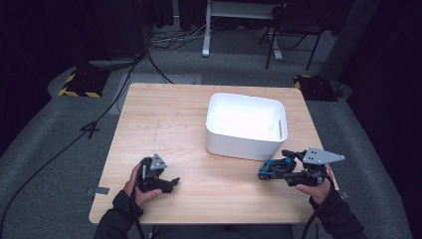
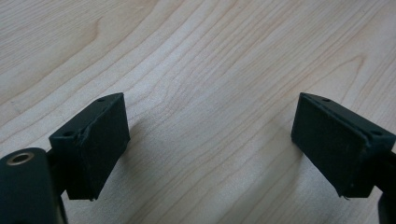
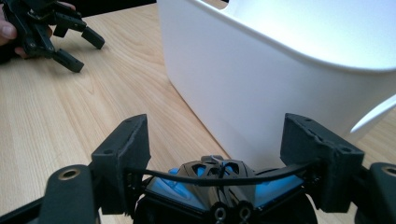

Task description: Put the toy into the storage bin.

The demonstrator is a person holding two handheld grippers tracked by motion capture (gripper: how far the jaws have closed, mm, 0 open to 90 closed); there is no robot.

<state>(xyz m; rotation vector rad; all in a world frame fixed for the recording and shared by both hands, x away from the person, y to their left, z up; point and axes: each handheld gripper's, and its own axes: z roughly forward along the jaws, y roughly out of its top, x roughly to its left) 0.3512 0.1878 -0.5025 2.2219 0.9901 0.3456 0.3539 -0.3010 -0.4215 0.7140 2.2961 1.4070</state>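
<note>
Nearest the person, the left gripper [image 1: 166, 183] rests low over the bare tabletop [image 1: 199, 124], its jaws spread wide with nothing between them, so it is released and idle. On the other side, the right gripper [image 1: 278, 167] is clenched on a blue-and-black object [image 1: 271, 169], which looks like a small gadget or toy with blue panels under a black frame; what it is exactly I cannot tell. In the right gripper view the object [image 3: 219, 184] sits low between the two black jaws, with a thin black strand or cable running across from pad to pad in front of it. The object is held just above the tabletop, close beside the near wall of the white bin [image 1: 246, 124], which stands farther back toward the right. Judging by that, the work in hand is to lift the object over the rim and drop it inside. The main risk is the bin's near wall: the object hangs well below the rim, so a forward move made too early would knock it against the wall and push the light bin away or twist the object out of the pads. The hold also seems to catch only the object's edges, so a tilt of the wrist could let it slip. The strand might snag on the rim at release.
</note>
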